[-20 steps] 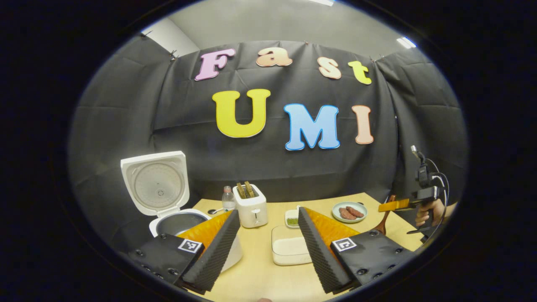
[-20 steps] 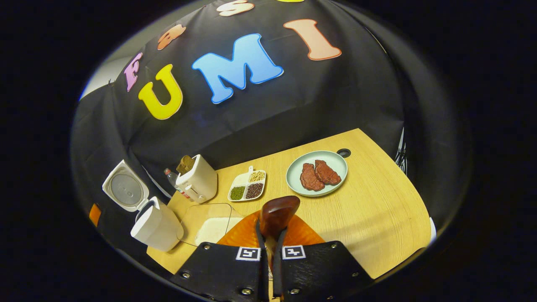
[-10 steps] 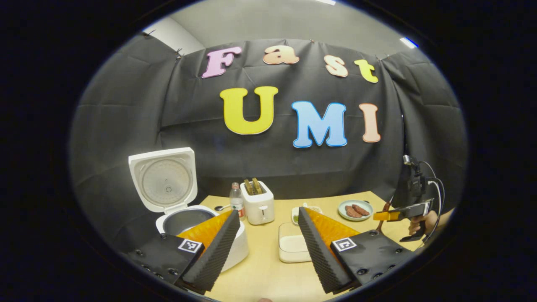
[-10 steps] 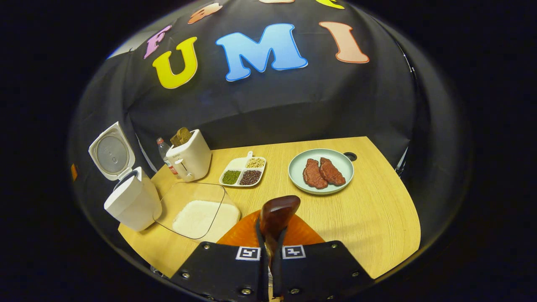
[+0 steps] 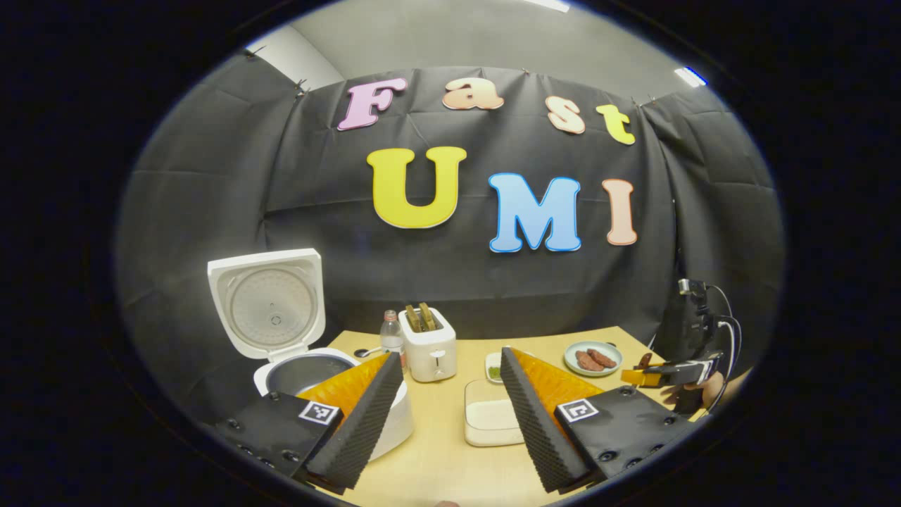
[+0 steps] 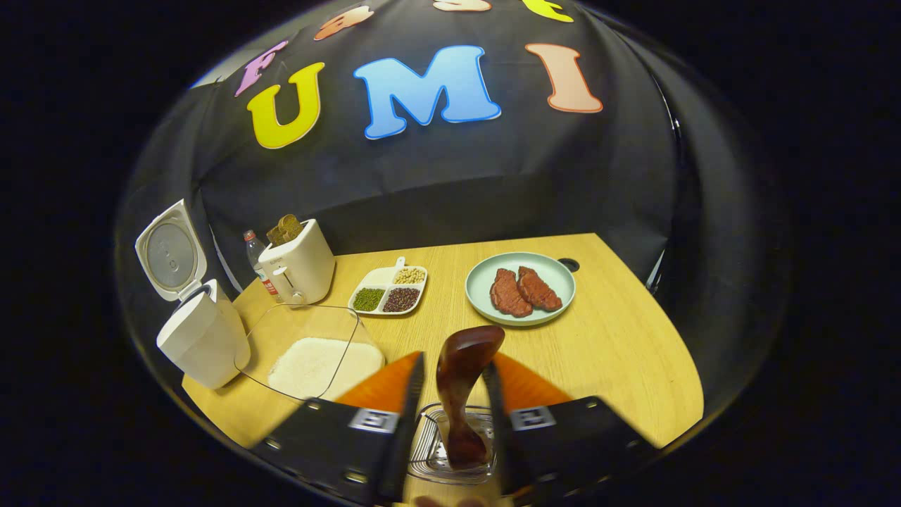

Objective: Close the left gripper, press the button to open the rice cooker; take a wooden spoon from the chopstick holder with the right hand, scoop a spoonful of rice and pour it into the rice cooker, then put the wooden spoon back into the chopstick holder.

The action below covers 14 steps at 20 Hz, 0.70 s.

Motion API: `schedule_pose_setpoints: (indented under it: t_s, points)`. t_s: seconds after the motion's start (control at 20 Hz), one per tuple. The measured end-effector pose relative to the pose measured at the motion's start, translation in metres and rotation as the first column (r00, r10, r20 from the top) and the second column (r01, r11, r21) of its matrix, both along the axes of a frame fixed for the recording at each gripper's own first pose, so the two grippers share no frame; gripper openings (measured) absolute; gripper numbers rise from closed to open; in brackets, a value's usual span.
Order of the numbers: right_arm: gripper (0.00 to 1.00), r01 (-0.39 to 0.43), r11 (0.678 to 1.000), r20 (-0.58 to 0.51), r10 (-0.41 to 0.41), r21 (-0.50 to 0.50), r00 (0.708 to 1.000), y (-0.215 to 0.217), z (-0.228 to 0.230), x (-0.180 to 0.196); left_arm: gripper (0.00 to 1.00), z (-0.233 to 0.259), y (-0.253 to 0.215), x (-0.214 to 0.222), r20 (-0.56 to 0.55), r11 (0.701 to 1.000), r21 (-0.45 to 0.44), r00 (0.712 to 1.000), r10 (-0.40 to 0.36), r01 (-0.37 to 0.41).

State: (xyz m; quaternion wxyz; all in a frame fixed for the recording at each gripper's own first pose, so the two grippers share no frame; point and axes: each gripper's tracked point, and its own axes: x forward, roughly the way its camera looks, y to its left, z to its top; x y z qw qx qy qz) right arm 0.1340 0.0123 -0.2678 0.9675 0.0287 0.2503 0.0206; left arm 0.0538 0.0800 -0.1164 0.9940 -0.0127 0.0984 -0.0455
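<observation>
Tabletop: chopstick holder (image 6: 450, 451) partly hidden.

Bright overhead light, strong fisheye edge warp, lower foreground perhaps blurred.

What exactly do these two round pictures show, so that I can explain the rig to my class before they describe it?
There is no robot here. A person holds a two-finger gripper in each hand, and a fisheye camera rides on each one, looking along its fingers. The left gripper view shows the left gripper, open. The right gripper view shows the right gripper, also open. On the wooden table stand a white rice cooker with its lid up, a toaster, a clear tray of rice, a dish of beans and a plate of meat. Nothing seems to be held: the wooden spoon stands in the chopstick holder, between the right gripper's parted fingers.
</observation>
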Motion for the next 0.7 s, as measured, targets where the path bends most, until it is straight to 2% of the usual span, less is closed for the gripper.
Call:
schedule_pose_setpoints:
  t_s: [0.05,0.1,0.2,0.4,0.6,0.7]
  points:
    - [0.94,0.010,1.000,0.053,-0.009,-0.021,0.999,-0.004,0.015,0.002,0.99,0.002,0.000,0.003,0.004,1.000,0.000,1.000,0.000,0.000]
    - [0.95,0.006,0.999,0.091,-0.002,-0.042,0.996,-0.003,0.028,0.000,0.97,0.003,-0.001,0.004,0.005,1.000,-0.003,1.000,-0.002,0.002]
    - [0.98,-0.012,0.998,0.165,0.023,-0.066,0.986,0.006,0.065,-0.009,0.99,0.004,0.000,0.009,0.010,1.000,-0.009,1.000,0.001,-0.001]
    - [0.98,-0.030,0.999,0.299,0.037,-0.028,0.954,0.026,0.135,-0.022,0.97,0.008,0.018,0.021,0.014,0.999,-0.010,0.999,0.039,-0.039]
    - [0.98,-0.048,0.999,0.339,0.048,-0.010,0.940,0.045,0.171,-0.027,0.96,0.017,0.059,0.041,0.020,0.994,0.017,0.993,0.112,-0.112]
    - [0.98,-0.055,0.998,0.350,0.051,0.002,0.935,0.054,0.181,-0.027,1.00,0.030,0.086,0.058,0.037,0.986,0.015,0.986,0.164,-0.165]
